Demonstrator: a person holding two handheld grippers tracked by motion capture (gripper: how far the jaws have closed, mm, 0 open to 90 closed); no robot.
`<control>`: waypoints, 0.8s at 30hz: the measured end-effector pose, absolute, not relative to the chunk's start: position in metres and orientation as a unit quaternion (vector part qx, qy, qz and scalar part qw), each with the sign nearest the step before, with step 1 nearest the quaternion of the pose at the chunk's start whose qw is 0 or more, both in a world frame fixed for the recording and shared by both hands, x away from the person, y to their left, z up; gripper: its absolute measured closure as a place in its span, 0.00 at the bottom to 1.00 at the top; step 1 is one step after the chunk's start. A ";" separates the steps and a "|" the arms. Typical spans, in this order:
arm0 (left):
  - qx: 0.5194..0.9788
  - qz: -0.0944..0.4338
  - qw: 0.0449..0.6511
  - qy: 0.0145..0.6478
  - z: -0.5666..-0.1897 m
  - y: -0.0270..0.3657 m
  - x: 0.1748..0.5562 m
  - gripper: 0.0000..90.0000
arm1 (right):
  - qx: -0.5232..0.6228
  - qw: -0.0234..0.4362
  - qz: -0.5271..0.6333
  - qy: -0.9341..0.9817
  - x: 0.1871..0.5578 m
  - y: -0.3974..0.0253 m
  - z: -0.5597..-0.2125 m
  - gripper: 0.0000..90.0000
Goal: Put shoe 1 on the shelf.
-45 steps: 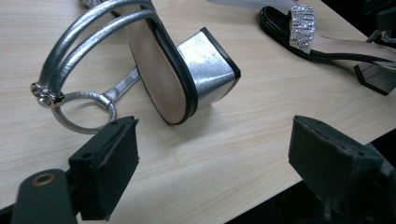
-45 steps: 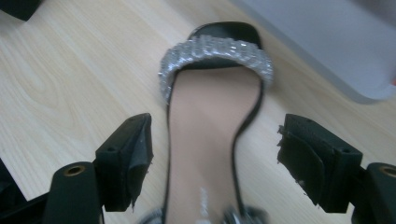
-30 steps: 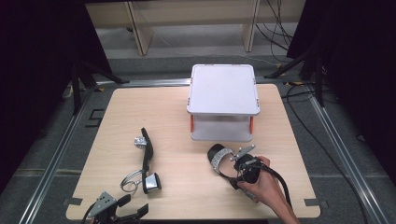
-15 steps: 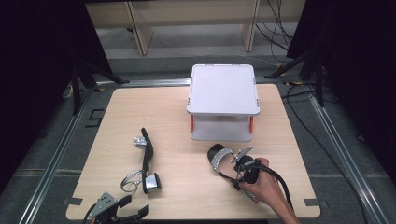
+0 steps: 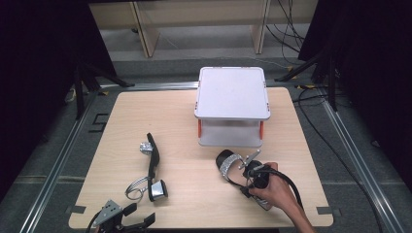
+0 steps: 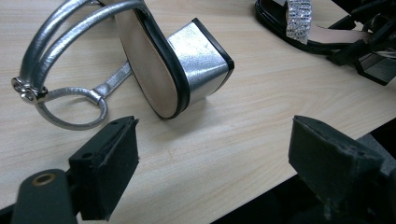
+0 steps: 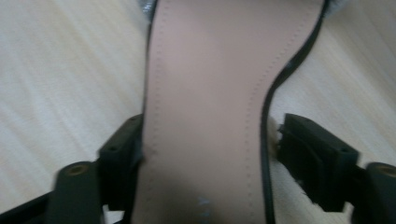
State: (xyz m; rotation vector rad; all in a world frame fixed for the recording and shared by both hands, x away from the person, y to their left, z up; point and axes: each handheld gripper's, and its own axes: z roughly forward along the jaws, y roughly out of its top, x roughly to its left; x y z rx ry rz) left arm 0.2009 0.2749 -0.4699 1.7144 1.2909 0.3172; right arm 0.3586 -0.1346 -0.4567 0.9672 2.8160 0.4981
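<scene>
Change: almost nothing has moved over the last second; the right gripper stays low over the rhinestone-strap sandal with only a slight settling of the hand toward it, while the left gripper has kept its place at the near edge
Right gripper: its jaws straddle the sandal's pale insole, one pad against the left edge and the other just beside the black rim on the right, a thin gap visible there; apart, not yet clamped
Left gripper: jaws wide apart and holding nothing, aimed at the silver block-heel sandal lying on its side near them
Meaning: judged from this, the grasp on the strap sandal is lined up and the closing squeeze is the step in hand; the lift would likely follow
Sandal positions: the strap sandal lies on the table just in front of the white two-tier rack, right of centre; the silver one lies left of centre, well apart from it
Surface: a light wood-grain table, bare apart from the shoes and rack
Room: dark curtains at both sides, grey floor with metal rails, cables trailing at the right, pale furniture legs beyond
</scene>
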 end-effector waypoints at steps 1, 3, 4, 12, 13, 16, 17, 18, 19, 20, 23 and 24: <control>0.698 0.130 0.468 0.526 -0.470 0.275 0.201 0.17 | 0.320 0.061 0.165 0.931 0.359 -0.135 -0.457 0.43; 0.700 0.128 0.465 0.527 -0.469 0.275 0.201 0.17 | 0.315 0.064 0.161 0.933 0.355 -0.132 -0.455 0.45; 0.699 0.129 0.468 0.526 -0.470 0.275 0.201 0.17 | 0.317 0.063 0.160 0.933 0.356 -0.132 -0.455 0.46; 0.703 0.127 0.466 0.522 -0.470 0.274 0.201 0.17 | 0.325 0.047 0.153 0.932 0.359 -0.132 -0.456 0.43; 0.702 0.127 0.467 0.522 -0.470 0.275 0.201 0.17 | 0.322 0.048 0.149 0.934 0.359 -0.131 -0.456 0.44; 0.706 0.128 0.460 0.523 -0.470 0.276 0.201 0.17 | 0.320 0.049 0.138 0.936 0.362 -0.128 -0.456 0.44; 0.706 0.127 0.461 0.523 -0.470 0.276 0.201 0.17 | 0.319 0.049 0.133 0.937 0.363 -0.127 -0.455 0.44; 0.703 0.127 0.464 0.525 -0.470 0.275 0.201 0.18 | 0.323 0.044 0.129 0.937 0.363 -0.125 -0.455 0.45; 0.701 0.127 0.465 0.526 -0.470 0.275 0.201 0.18 | 0.323 0.046 0.124 0.937 0.363 -0.124 -0.454 0.45; 0.700 0.127 0.466 0.527 -0.470 0.275 0.201 0.18 | 0.323 0.047 0.123 0.937 0.363 -0.124 -0.454 0.46; 0.699 0.128 0.467 0.526 -0.469 0.276 0.201 0.18 | 0.324 0.047 0.127 0.936 0.362 -0.125 -0.454 0.46; 0.695 0.126 0.477 0.523 -0.471 0.276 0.202 0.18 | 0.327 0.054 0.131 0.934 0.362 -0.126 -0.453 0.47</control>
